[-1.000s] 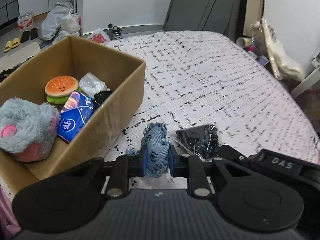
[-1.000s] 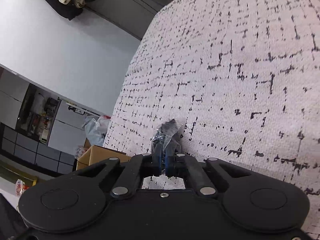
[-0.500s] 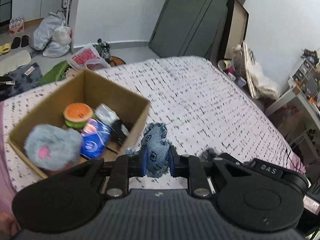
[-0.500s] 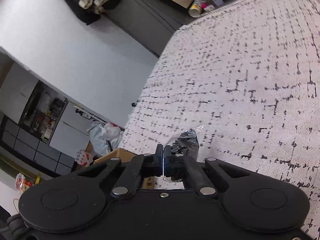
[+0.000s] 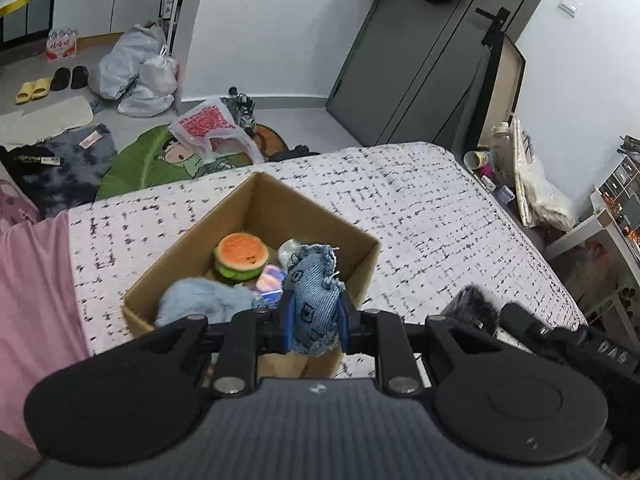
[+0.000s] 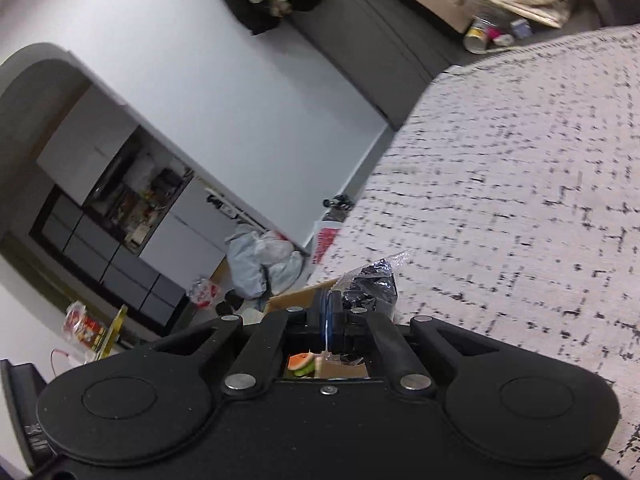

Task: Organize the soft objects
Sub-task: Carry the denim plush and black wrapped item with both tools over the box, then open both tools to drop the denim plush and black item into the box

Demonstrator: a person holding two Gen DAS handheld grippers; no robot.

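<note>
My left gripper (image 5: 314, 318) is shut on a small blue denim pouch (image 5: 314, 296) and holds it in the air above the near right corner of an open cardboard box (image 5: 192, 248) on the bed. In the box lie a plush burger (image 5: 242, 257), a grey fluffy toy (image 5: 204, 302) and a blue packet. My right gripper (image 6: 330, 312) is shut on a black item in a clear plastic bag (image 6: 372, 282), lifted off the bed; the same bag shows blurred in the left wrist view (image 5: 474, 306). The box corner (image 6: 296, 298) lies just beyond it.
The bed has a white cover with black dashes (image 5: 420, 216) and a pink blanket (image 5: 36, 280) at its left. On the floor beyond are plastic bags (image 5: 136, 68), a green mat (image 5: 136, 164) and shoes. A grey wardrobe (image 5: 412, 52) stands behind; clutter lines the bed's right side.
Both grippers have risen from the bed with their loads. My left gripper has moved left with the denim pouch to above the box. My right gripper has lifted the bagged black item toward the box.
</note>
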